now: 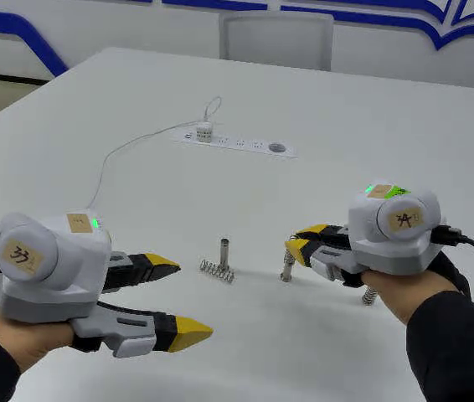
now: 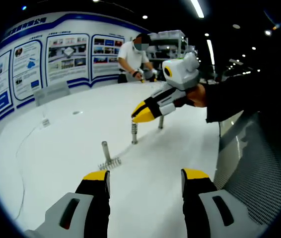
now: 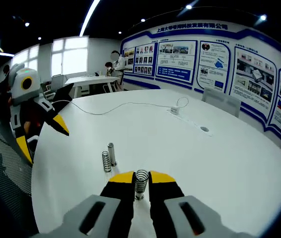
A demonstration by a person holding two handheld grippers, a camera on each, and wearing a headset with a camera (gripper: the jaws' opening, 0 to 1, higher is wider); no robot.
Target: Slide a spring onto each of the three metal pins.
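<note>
The left gripper (image 1: 178, 300) is held low over the white worktop (image 1: 136, 159) at the left. Its fingers (image 1: 188, 333) are spread wide apart with nothing between them, and they point toward the middle. A thin white cable (image 1: 107, 163) runs across the worktop to a power strip (image 1: 237, 142) further back.

Near the centre, 1 bare pin (image 1: 224, 253) stands upright. A loose spring (image 1: 217, 270) lies on its side at the pin's foot, just to its left and touching or almost touching it.

Just right of that stands a 2nd pin (image 1: 288, 266), with the held spring (image 3: 141, 182) around it. The right gripper (image 1: 300, 244) reaches in from the right, and its fingers (image 3: 123, 179) are closed on that spring's coils from both sides.

A 3rd pin (image 1: 369, 295) stands furthest right, mostly hidden under the right hand (image 1: 400, 293), with coils showing on its lower part.
</note>
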